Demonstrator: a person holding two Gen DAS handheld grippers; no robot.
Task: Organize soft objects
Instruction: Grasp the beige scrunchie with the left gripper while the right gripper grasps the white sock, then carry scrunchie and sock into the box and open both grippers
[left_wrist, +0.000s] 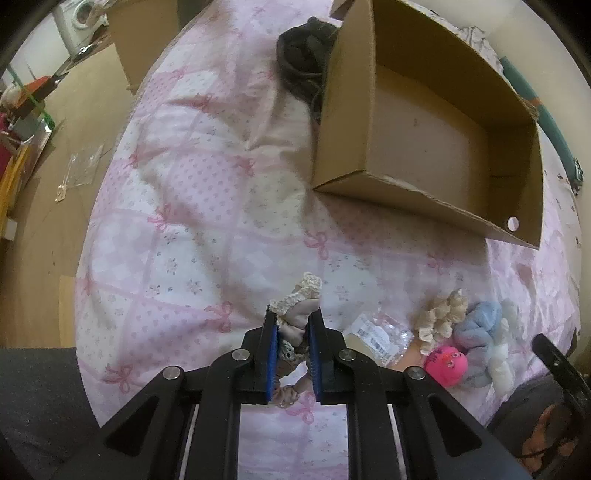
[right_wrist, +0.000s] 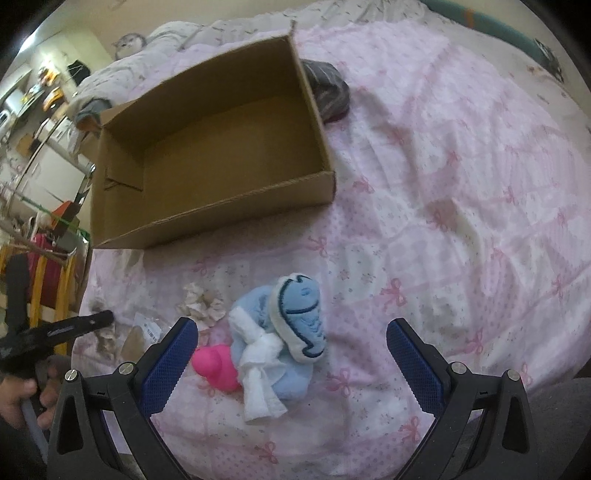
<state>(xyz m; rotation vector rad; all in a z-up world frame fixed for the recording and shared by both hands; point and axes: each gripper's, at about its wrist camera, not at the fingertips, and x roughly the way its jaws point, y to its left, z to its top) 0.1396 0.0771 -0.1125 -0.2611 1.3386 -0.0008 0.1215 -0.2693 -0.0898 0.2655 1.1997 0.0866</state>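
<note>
The left gripper (left_wrist: 293, 332) has its fingers clamped on a cream lace scrunchie (left_wrist: 295, 306) above the pink bed (left_wrist: 192, 229), with the open cardboard box (left_wrist: 424, 129) at 1 o'clock. The right gripper (right_wrist: 291, 350) hangs with fingers wide apart over the blue plush toy (right_wrist: 299, 314), a pink toy (right_wrist: 218, 365) at its 8 o'clock.

Left gripper (left_wrist: 291, 332) and right gripper (right_wrist: 291, 343): black angular frames, silver round screws at the joints, blue ridged pads (right_wrist: 413, 354) lining each finger.
</note>
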